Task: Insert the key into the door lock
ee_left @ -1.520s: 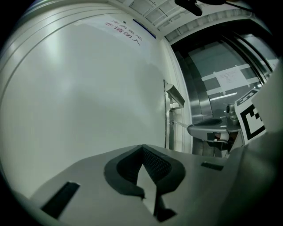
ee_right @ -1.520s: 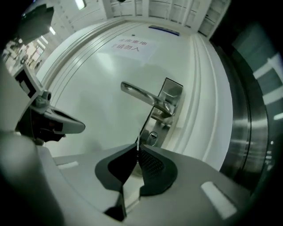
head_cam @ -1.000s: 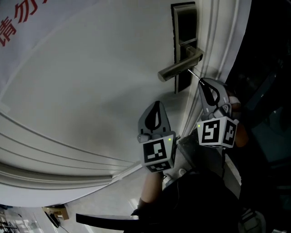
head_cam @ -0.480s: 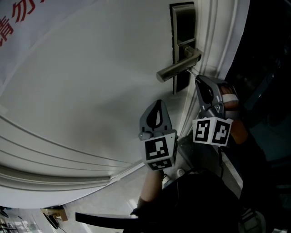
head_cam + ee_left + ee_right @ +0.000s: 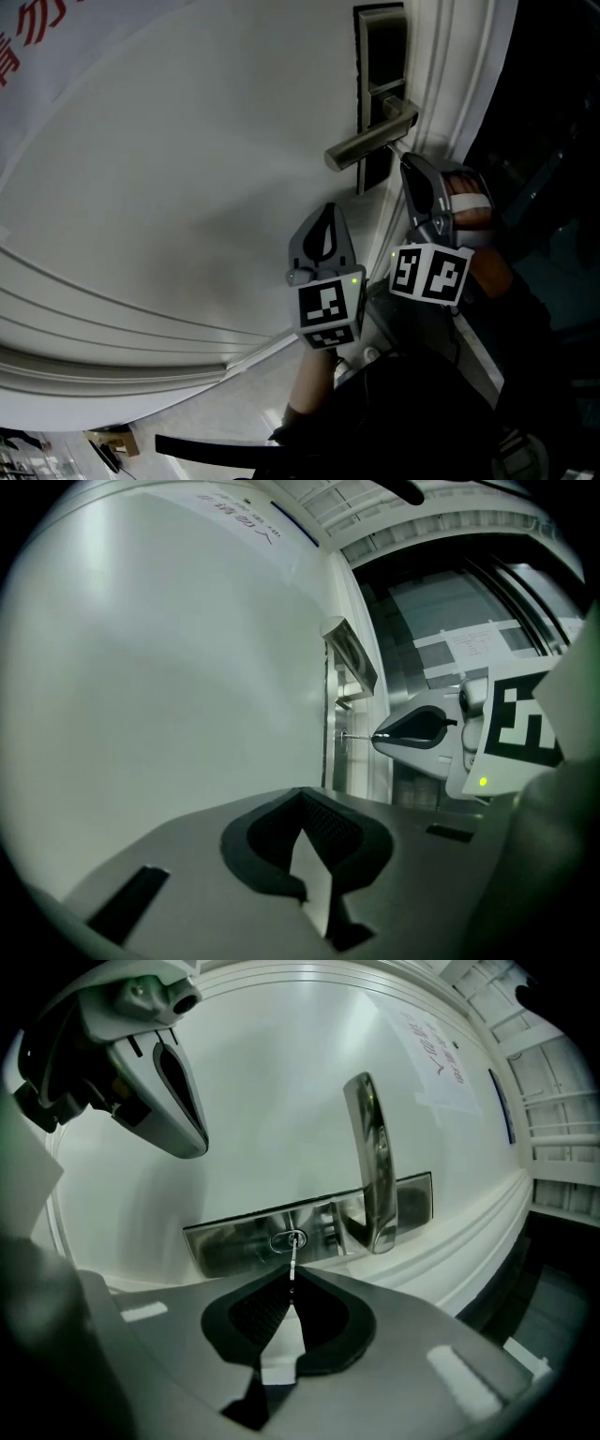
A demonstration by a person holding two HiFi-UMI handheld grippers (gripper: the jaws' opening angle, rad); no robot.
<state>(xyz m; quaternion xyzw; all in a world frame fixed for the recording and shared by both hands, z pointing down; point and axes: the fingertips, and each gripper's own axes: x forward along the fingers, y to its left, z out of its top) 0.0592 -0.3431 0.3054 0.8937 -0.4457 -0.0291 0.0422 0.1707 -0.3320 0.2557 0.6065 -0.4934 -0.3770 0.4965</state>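
The right gripper (image 5: 292, 1290), jaws clamped on the one key (image 5: 293, 1262), held the key's tip at the single keyhole (image 5: 289, 1239) beside the one lever handle (image 5: 373, 1162). Most of the blade showed outside, so pushing it home was left. The left gripper (image 5: 302, 803), jaws together on nothing, hung apart from that handle.

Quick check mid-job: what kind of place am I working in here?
Probably an indoor doorway in an office-type building: a white door with a steel lock plate and lever handle, plus a printed notice on it.
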